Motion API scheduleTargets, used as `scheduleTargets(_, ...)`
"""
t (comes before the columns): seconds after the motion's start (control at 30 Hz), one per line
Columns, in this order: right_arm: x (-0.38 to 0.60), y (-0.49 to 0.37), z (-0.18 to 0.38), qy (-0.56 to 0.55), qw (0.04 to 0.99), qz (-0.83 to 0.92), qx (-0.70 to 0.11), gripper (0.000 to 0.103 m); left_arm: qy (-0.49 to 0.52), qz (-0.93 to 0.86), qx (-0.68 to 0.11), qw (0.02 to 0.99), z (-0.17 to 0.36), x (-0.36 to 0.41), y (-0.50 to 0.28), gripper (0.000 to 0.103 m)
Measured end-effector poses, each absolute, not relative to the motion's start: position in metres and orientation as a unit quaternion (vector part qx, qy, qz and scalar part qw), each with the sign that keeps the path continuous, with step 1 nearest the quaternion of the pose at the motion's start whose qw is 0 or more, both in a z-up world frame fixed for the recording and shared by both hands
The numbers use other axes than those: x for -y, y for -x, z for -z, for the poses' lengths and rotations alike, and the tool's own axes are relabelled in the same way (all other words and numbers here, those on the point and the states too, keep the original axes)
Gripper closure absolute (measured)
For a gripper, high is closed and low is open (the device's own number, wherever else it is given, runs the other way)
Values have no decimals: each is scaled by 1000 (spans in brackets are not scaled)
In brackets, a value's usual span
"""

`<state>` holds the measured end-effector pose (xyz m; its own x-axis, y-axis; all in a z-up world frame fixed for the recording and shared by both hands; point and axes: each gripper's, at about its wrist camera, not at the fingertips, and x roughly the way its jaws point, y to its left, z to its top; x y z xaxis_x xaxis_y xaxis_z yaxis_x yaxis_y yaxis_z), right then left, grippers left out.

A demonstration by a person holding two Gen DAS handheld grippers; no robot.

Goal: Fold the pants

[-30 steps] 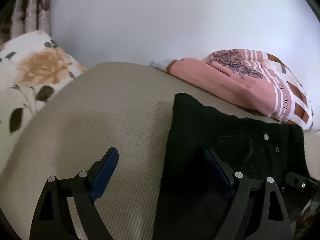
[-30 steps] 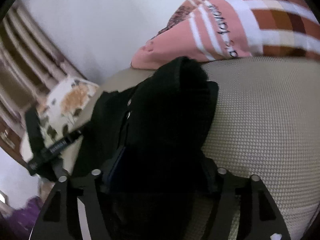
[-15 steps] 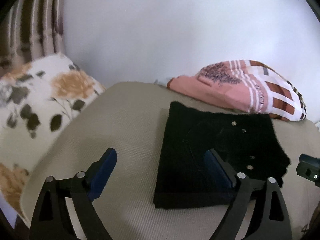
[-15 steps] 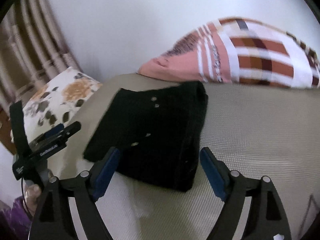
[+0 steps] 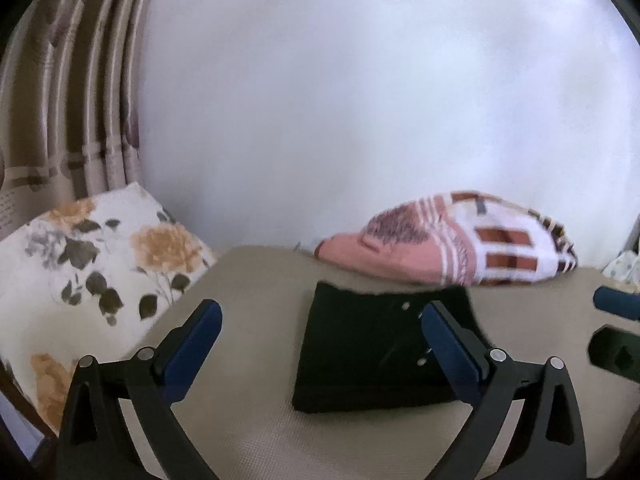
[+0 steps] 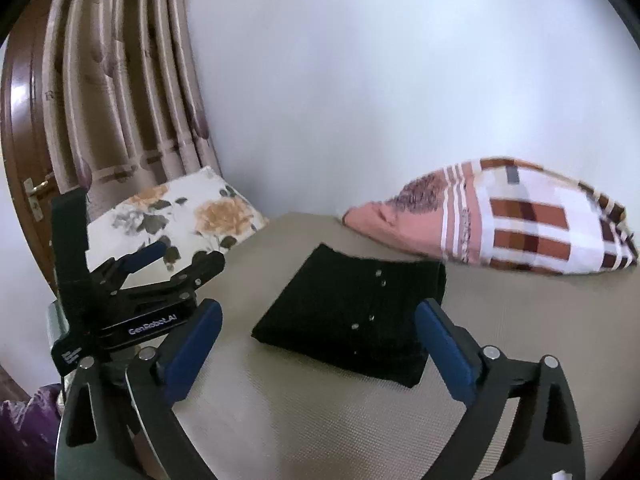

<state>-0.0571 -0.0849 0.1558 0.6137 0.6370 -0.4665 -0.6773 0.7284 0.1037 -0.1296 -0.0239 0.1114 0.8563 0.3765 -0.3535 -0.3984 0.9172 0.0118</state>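
The pants point(image 5: 372, 344) lie folded into a thick black square on the bed point(image 5: 256, 432), just before the pink pillow point(image 5: 448, 248). Soft, light, floppy stuff; I'd pinch it at a folded edge. Both my left gripper point(image 5: 320, 344) and right gripper point(image 6: 320, 340) have just been opening, fingers spread and empty, clear above the pants.

Left gripper point(image 5: 320, 328) and right gripper point(image 6: 318, 330) gape wide, just opened further; both apparently tilted slightly downward, empty.
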Motion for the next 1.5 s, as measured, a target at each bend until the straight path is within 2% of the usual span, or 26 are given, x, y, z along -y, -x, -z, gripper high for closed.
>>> scheduleTargets(0.23,94,74,-167,25,910,-344,-228,4,51,-181,-142,972,-137,28,153,0)
scheduleTargets(1.03,99,100,-172,1,909,-350,-227,1,-41,-244,-123,961,-167,64,187,0)
scheduleTargets(1.5,104,105,-172,-9,912,-340,-228,1,-31,-176,-123,976,-176,89,190,0)
